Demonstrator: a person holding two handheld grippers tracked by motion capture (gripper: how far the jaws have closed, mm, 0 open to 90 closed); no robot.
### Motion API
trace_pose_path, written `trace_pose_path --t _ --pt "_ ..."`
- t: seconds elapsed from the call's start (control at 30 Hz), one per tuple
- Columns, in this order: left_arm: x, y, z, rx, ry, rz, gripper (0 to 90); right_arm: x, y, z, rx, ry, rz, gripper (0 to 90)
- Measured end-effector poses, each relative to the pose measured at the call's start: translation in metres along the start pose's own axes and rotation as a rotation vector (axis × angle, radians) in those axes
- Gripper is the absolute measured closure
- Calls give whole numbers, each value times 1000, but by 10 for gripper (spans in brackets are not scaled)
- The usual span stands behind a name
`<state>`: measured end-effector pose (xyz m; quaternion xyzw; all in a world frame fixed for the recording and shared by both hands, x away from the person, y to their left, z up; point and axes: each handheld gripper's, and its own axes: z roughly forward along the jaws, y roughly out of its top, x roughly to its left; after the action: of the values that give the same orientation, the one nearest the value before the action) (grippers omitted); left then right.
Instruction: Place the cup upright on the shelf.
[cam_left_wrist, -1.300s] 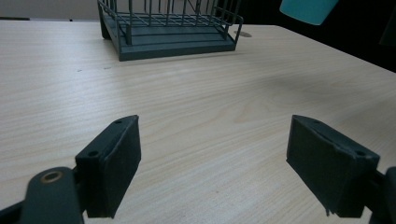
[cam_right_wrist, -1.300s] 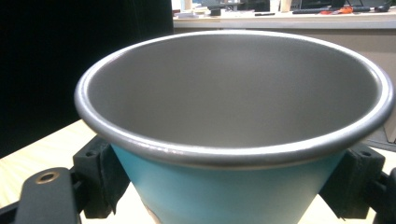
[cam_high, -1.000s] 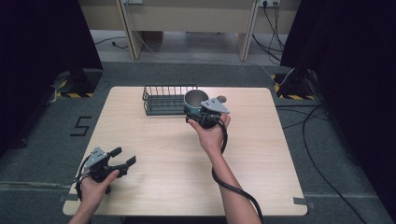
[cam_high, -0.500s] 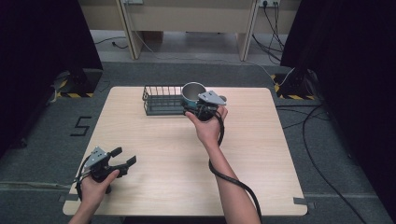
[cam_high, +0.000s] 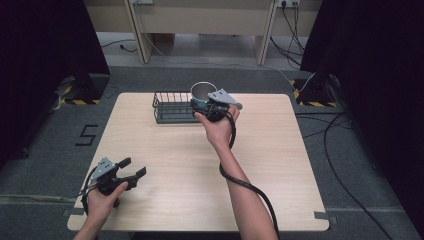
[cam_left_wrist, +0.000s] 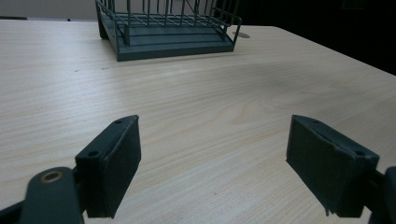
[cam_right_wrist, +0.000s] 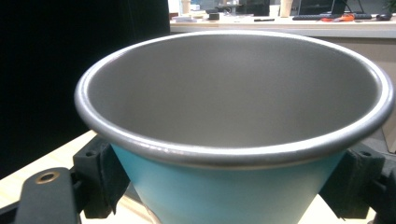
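1. Two grippers working over the table (cam_high: 280, 165).
2. Right gripper (cam_high: 207, 107): clamping both jaws on the teal cup (cam_high: 201, 93), holding it upright, lifted at the right end of the wire rack (cam_high: 172, 106) by the far edge.
3. Left gripper (cam_high: 131, 170): resting near the front left corner, jaws spread apart, gripping nothing.
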<state>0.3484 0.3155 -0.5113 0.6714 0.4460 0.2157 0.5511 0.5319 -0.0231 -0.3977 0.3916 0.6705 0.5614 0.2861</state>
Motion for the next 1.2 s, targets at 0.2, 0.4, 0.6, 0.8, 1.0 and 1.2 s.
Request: trace_pose_path --t 0.2,0.4,0.6,0.8,1.0,1.2 --pt "0 0 0 1 0 1 175 -1 3 5 0 0 5 172" --pt "0 0 0 0 -1 -1 176 -1 6 9 2 0 3 172" --pt "0 0 1 1 -3 0 176 -1 8 17 14 0 7 172" --pt "0 0 0 1 -1 -2 176 -1 9 26 22 -3 9 172" --pt "1 0 0 -2 -2 -2 176 0 12 34 26 2 13 172" --pt "1 1 0 -4 -2 -2 176 2 15 42 26 4 23 172"
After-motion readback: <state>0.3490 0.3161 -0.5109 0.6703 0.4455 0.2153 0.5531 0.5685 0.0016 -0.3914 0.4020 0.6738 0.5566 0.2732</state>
